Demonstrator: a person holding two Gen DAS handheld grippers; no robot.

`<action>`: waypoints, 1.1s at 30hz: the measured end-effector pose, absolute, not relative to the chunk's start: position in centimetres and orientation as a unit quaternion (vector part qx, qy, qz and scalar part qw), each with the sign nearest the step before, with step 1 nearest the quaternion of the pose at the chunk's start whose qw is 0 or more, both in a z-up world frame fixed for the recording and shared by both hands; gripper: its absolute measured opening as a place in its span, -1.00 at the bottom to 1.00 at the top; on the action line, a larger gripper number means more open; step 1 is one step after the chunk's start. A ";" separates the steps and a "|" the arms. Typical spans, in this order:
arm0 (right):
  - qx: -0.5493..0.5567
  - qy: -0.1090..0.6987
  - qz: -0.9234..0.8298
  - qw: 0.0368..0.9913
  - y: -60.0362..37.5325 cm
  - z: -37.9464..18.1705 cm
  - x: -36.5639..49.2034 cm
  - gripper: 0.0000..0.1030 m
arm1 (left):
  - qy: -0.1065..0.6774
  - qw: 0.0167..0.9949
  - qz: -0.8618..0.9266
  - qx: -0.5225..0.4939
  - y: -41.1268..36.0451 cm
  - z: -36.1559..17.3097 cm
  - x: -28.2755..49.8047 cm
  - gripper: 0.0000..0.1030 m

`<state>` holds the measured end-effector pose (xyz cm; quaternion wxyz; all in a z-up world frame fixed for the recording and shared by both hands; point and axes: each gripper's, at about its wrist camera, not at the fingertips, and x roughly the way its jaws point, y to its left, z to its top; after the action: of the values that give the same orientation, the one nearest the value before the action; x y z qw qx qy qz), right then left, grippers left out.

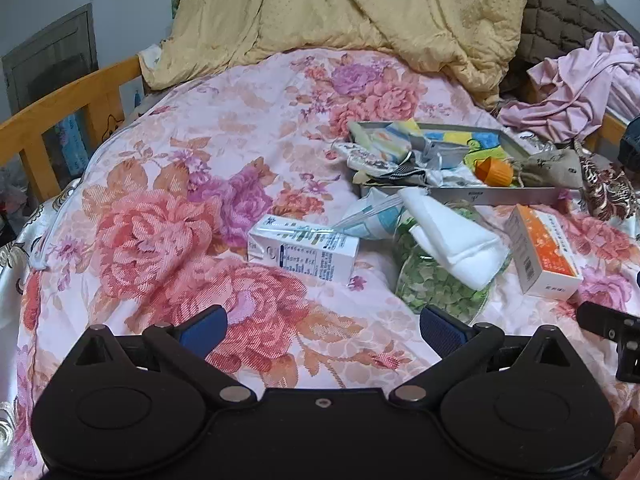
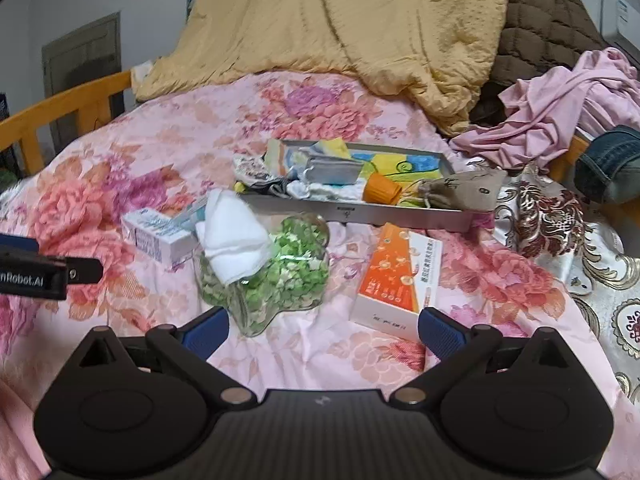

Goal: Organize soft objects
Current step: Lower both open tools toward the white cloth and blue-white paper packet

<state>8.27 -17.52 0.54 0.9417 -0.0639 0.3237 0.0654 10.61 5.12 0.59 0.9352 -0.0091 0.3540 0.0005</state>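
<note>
A shallow grey metal tray [image 2: 352, 211] lies on the bed's pink floral bedspread [image 1: 168, 200]. It holds a heap of small soft things: a folded yellow-and-blue cloth [image 2: 404, 163], a grey pouch [image 2: 332, 171], white crumpled fabric [image 2: 320, 190] and an orange ribbed cup [image 2: 383, 189] lying on its side. A beige drawstring pouch [image 2: 460, 190] hangs over the tray's right end. Just in front of the tray, a clear bag of green pieces [image 2: 280, 276] carries a folded white cloth [image 2: 232, 240] on top. A white carton [image 1: 304, 250] lies to its left and an orange-and-white box [image 2: 400, 280] to its right. The carton's print is too small to read.

The left hand-held gripper [image 1: 322, 324] hovers over the bedspread with jaws spread wide and empty. The right hand-held gripper [image 2: 322, 326] is likewise spread apart, gripping nothing, just short of the bag.
</note>
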 end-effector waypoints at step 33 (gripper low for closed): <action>-0.137 0.288 0.159 0.934 -14.1 0.3 13.6 0.99 | 0.334 0.937 -0.070 0.067 6.3 -1.0 19.0 0.98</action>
<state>13.58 -14.14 0.28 0.9342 -0.1371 0.2882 0.1594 18.96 6.26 -0.97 0.9374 0.0674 0.3345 -0.0698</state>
